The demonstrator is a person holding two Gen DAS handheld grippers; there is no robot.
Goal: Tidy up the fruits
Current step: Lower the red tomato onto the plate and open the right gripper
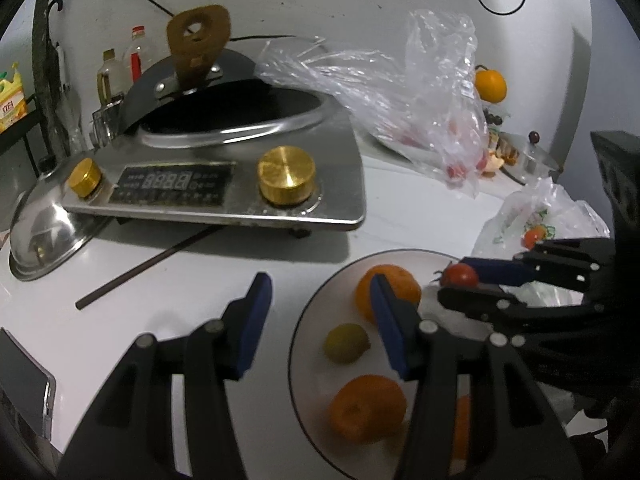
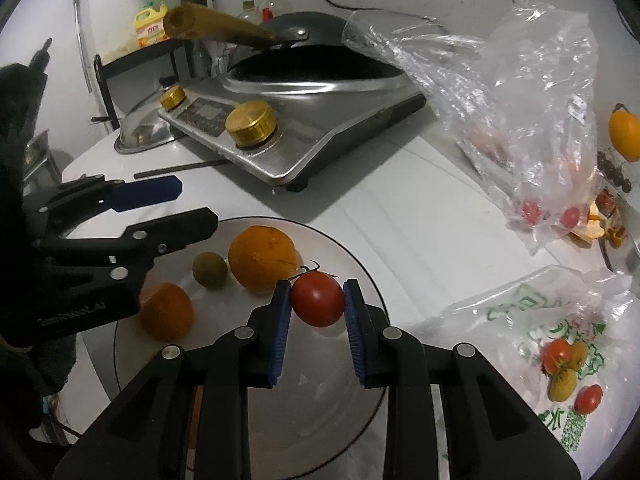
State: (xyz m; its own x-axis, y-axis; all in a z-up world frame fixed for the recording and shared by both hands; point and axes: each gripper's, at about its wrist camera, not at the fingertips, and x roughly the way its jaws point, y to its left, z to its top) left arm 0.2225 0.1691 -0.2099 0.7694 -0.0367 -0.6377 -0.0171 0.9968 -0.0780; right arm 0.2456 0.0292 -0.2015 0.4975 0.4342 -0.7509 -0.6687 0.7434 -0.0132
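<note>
Left wrist view: the third orange (image 1: 462, 426) at the bottom of the frame is mostly hidden behind the left gripper (image 1: 318, 326) finger. Upper right, the fruit inside the clear bag (image 1: 420, 92) is too blurry to tell.

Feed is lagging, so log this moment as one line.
right gripper: shut on tomato, over plate | left gripper: open, empty | plate: oranges, one small green fruit

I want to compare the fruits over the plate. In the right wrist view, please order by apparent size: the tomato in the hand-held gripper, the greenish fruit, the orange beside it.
1. orange, largest.
2. tomato, but nearer the camera, so its rank is unsure.
3. greenish fruit, smallest.
</note>
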